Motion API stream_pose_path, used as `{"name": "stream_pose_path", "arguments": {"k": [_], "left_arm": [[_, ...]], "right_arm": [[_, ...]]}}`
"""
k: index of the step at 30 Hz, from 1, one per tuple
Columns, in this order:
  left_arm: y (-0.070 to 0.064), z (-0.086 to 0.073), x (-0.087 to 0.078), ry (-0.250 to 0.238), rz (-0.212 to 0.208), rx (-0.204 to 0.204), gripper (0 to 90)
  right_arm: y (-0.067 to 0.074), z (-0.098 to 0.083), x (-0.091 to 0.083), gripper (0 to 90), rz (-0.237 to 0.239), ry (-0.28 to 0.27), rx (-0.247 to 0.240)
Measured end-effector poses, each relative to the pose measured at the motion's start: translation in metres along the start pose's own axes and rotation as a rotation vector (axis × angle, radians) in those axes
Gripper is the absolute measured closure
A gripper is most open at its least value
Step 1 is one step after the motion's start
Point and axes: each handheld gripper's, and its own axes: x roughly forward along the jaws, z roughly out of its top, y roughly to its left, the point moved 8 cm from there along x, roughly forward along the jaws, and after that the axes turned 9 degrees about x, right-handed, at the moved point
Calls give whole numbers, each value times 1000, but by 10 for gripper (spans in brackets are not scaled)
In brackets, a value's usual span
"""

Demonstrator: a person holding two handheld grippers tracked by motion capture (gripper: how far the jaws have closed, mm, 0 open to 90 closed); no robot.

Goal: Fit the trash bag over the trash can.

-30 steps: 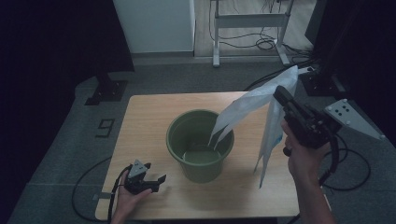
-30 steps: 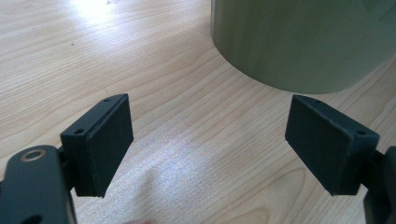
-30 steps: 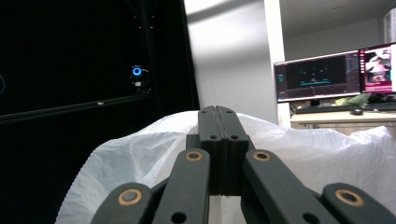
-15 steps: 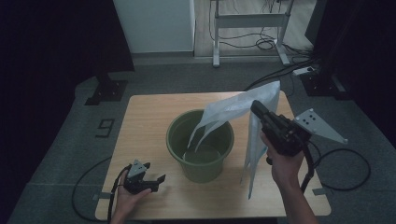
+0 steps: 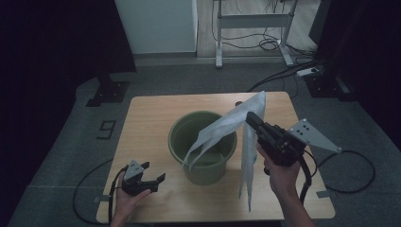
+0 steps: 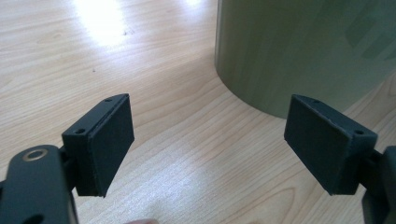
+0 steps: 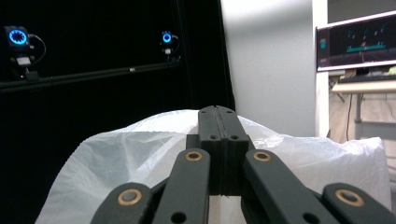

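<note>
A green bucket [image 5: 203, 142] stands in the middle of the wooden table [image 5: 151, 118]. My right gripper [image 5: 250, 117] is shut on a thin white plastic bag [image 5: 222, 128], held above the bucket's right rim. One part of the bag drapes into the bucket and another hangs down past its right side. In the right gripper view the pads [image 7: 218, 140] press together with the bag [image 7: 121, 158] spread behind them. My left gripper [image 5: 153, 174] rests near the table's front left, open and holding nothing. In the left gripper view its open jaws face the bucket's wall [image 6: 299, 51].
A white cabinet [image 5: 156, 23] and a metal desk frame [image 5: 253, 21] stand on the floor beyond the table. Cables trail on the floor at the right [image 5: 352, 161] and from the left gripper [image 5: 87, 182]. Bare tabletop lies left of the bucket.
My right hand has come down and toward the bucket with the bag, so the bag now droops lower into it. The left gripper has stayed put.
</note>
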Motion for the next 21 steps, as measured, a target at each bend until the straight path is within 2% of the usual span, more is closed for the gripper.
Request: {"name": "stream_pose_path", "arguments": {"k": [3, 13, 21], "left_arm": [[-1, 2, -1, -7, -1, -2, 156], [0, 3, -3, -15, 3, -2, 156], [-3, 12, -11, -44, 0, 1, 162]], "right_arm": [[-2, -13, 6, 891, 1, 30, 11], [-3, -60, 32, 891, -1, 147, -1], [-12, -81, 37, 890, -5, 183, 26]]}}
